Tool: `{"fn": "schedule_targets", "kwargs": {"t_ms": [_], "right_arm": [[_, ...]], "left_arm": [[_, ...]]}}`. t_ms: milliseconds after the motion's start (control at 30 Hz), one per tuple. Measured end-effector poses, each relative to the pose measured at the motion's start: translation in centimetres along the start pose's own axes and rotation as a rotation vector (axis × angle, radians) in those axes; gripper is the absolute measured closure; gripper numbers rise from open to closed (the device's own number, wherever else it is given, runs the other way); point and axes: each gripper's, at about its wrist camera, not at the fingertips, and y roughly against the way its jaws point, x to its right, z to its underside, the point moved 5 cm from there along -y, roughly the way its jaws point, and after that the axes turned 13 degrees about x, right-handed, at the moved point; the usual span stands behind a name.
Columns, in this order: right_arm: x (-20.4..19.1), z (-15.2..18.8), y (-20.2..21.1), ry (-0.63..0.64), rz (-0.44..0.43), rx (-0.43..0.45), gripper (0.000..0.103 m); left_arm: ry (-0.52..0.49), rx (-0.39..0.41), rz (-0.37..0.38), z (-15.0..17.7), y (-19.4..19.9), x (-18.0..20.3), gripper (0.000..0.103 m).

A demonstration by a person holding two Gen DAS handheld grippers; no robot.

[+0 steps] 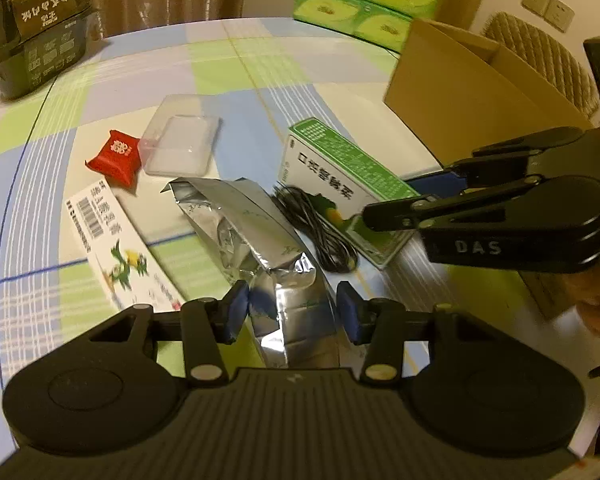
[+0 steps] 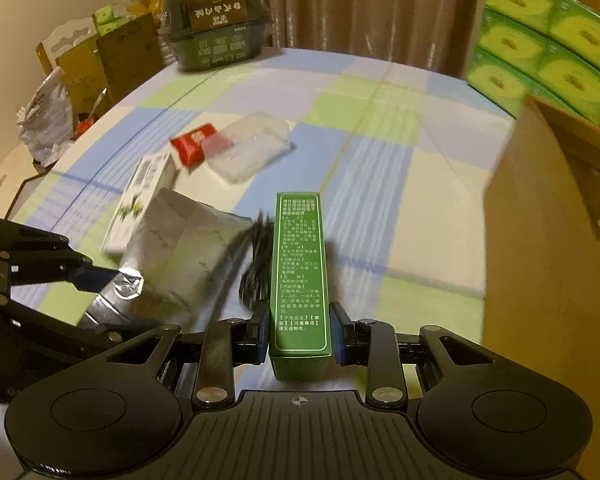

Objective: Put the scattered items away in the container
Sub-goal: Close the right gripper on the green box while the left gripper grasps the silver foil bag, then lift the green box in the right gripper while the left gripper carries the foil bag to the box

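Clearly two things are being taken at once on the checked tablecloth [image 1: 132, 80]. The right gripper [image 2: 300, 334] is clenched on the near end of the green box [image 2: 299, 264], its blue pads pressed flat against the two long sides; the box lies near the middle of the table, with the brown cardboard box [image 1: 452, 92], the likely container, just to its right. This box looks light and stiff, cardboard with flat faces, so a squeeze across the narrow width should hold, though gripped at one end it may droop or swing.

The left gripper [image 1: 296, 312] straddles the near end of the silver foil bag [image 1: 252, 224], which lies left of the green box beside a coil of black cable [image 1: 320, 228]. One pad seems to touch the foil on the left and the other stands a little off, so I judge it not yet gripped. Foil is slick, soft and crumples; it would pinch best at the folded, bunched end, where there is bulk to bite.

Further left lie a white carton [image 1: 116, 240], a red packet [image 1: 116, 158] and a clear plastic tray [image 1: 180, 144], all untouched.
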Motion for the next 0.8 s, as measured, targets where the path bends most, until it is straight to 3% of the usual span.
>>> {"fn": "schedule_targets", "kwargs": {"t_ms": [267, 500, 600, 633, 667, 800], "right_arm": [[-1.4, 5.4, 7.5, -0.042, 0.011, -0.025, 0.076], [-3.3, 8.4, 10.0, 0.012, -0.006, -0.066, 0.075], [-3.3, 8.1, 10.1, 0.006, -0.008, -0.054, 0.063], [-3.4, 7.9, 10.1, 0.007, -0.007, -0.048, 0.052], [-3.4, 7.7, 10.1, 0.008, -0.007, -0.043, 0.047], [-3.4, 7.2, 9.5, 0.021, -0.017, -0.045, 0.045]], "left_arm": [[-0.052, -0.040, 0.017, 4.4, 5.4, 3.5, 0.061], [-0.038, -0.098, 0.047, 8.0, 9.5, 5.4, 0.061], [-0.009, -0.114, 0.032, 8.2, 10.1, 5.0, 0.055], [0.011, -0.118, 0.027, 8.2, 10.2, 4.7, 0.050], [0.031, -0.124, 0.026, 8.1, 10.1, 4.5, 0.047], [0.048, -0.155, 0.025, 7.2, 9.0, 3.9, 0.043]]}}
